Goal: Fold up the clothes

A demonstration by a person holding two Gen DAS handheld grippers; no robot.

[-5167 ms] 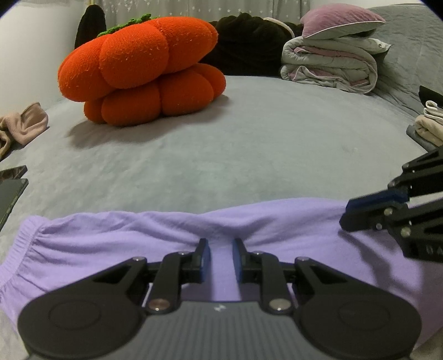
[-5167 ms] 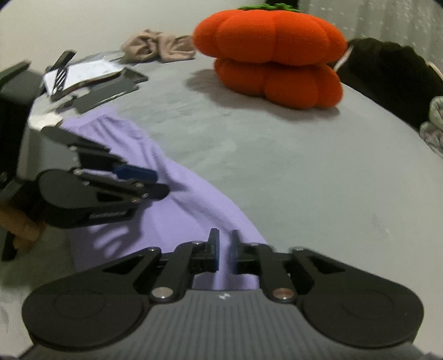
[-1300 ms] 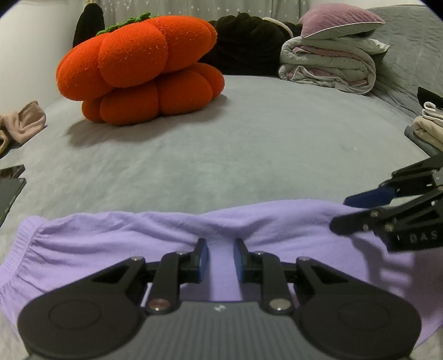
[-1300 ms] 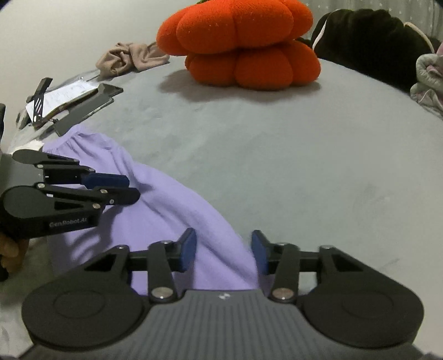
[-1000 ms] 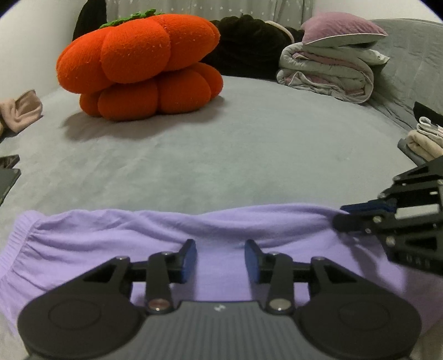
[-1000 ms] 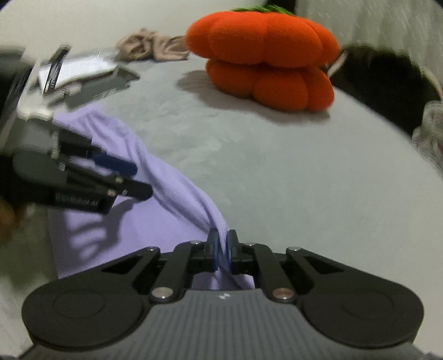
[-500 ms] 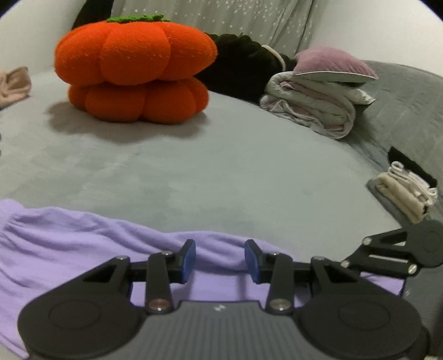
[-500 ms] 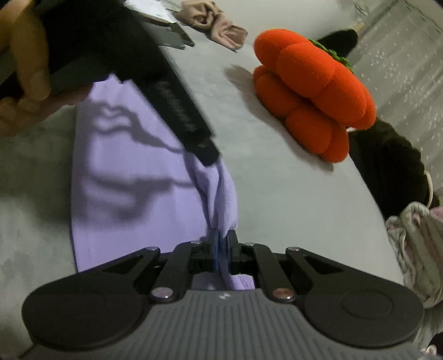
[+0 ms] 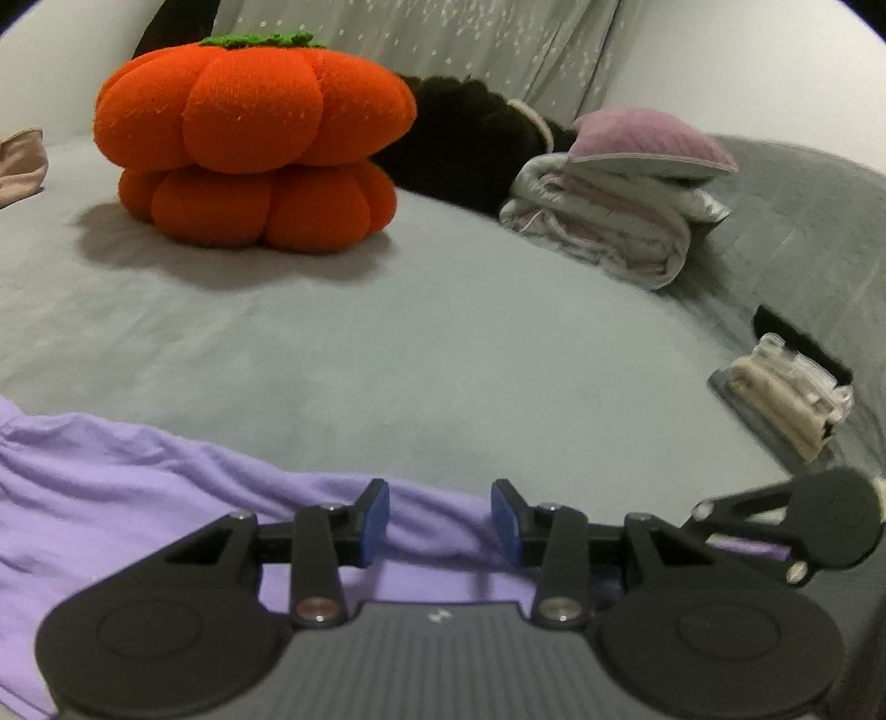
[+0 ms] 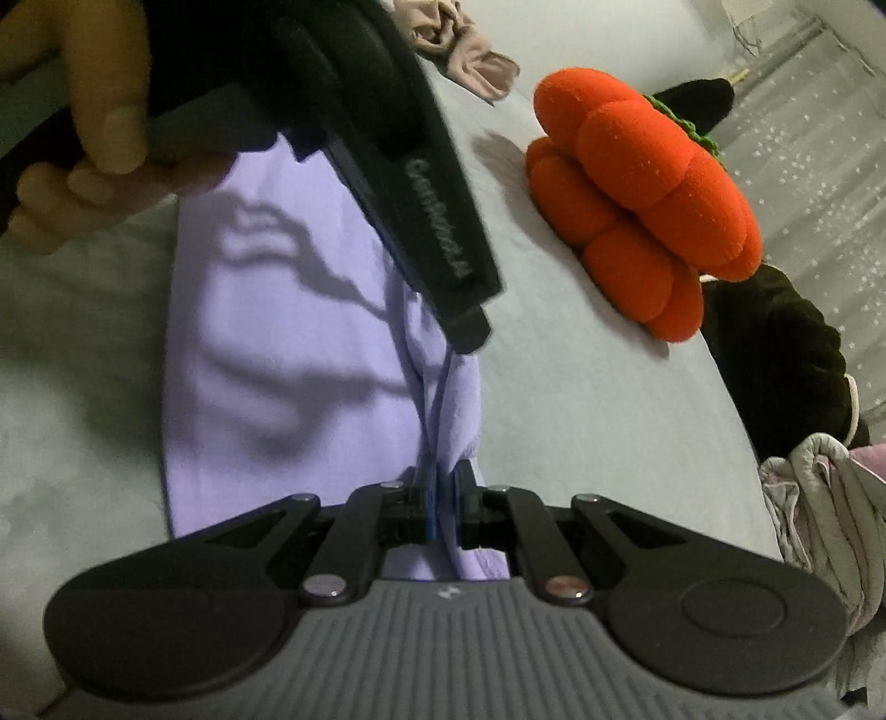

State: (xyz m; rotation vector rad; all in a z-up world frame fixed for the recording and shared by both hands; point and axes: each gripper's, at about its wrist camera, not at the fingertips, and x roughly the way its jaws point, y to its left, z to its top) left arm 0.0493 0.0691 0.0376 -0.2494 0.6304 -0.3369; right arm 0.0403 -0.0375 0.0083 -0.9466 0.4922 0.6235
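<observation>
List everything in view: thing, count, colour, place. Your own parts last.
garment: one, lilac, near edge of bed
bed cover: one, grey, under everything
pumpkin cushion: one, orange, far left
plush heap: one, black, behind the cushion
folded quilt: one, grey-pink, far right
pillow: one, mauve, atop the quilt
beige cloth: one, far edge
folded stack: one, cream, right edge
left tongs: opening, garment beneath
right tongs: shut on garment
hand: one, holding left tongs

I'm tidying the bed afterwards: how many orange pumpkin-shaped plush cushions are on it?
2: one orange pumpkin-shaped plush cushion sits stacked on a second orange cushion, at the far side of the grey bed. Others may lie out of view.
</observation>
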